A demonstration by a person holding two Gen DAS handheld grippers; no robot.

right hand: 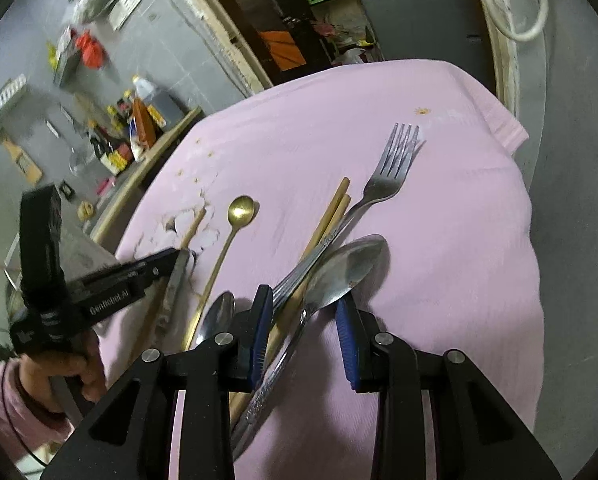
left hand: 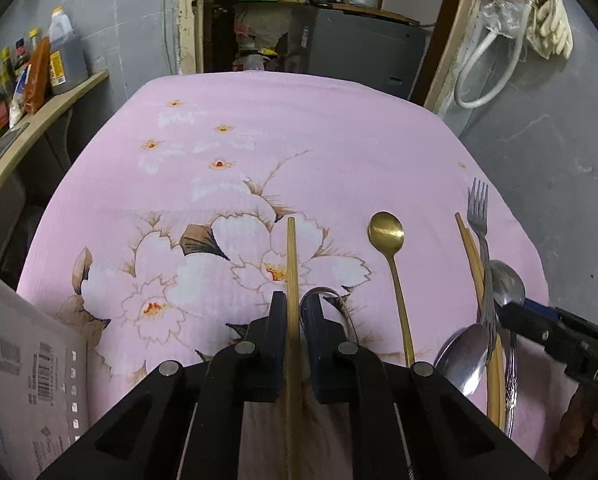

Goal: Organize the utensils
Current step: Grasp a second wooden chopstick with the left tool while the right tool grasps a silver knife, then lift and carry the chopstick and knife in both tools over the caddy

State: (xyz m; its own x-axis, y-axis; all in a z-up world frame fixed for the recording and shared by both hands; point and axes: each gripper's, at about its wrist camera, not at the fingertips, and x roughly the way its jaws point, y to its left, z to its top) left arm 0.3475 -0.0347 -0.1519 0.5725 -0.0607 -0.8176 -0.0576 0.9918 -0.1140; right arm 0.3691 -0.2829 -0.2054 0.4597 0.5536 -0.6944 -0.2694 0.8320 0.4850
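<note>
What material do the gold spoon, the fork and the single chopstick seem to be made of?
Gold spoon: probably metal with a brushed gold finish; soft shine in the bowl.
Fork: likely steel; grey, reflective tines.
Single chopstick: bamboo or wood, matte tan, no shine.

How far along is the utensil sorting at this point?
Early. Done: nothing is clearly grouped; the gold spoon lies alone on the pink cloth. In hand: the left gripper is shut on a single chopstick; the right gripper straddles the pile, with its jaws apart. Left: the fork, chopstick pair and steel spoons are tangled together.
</note>
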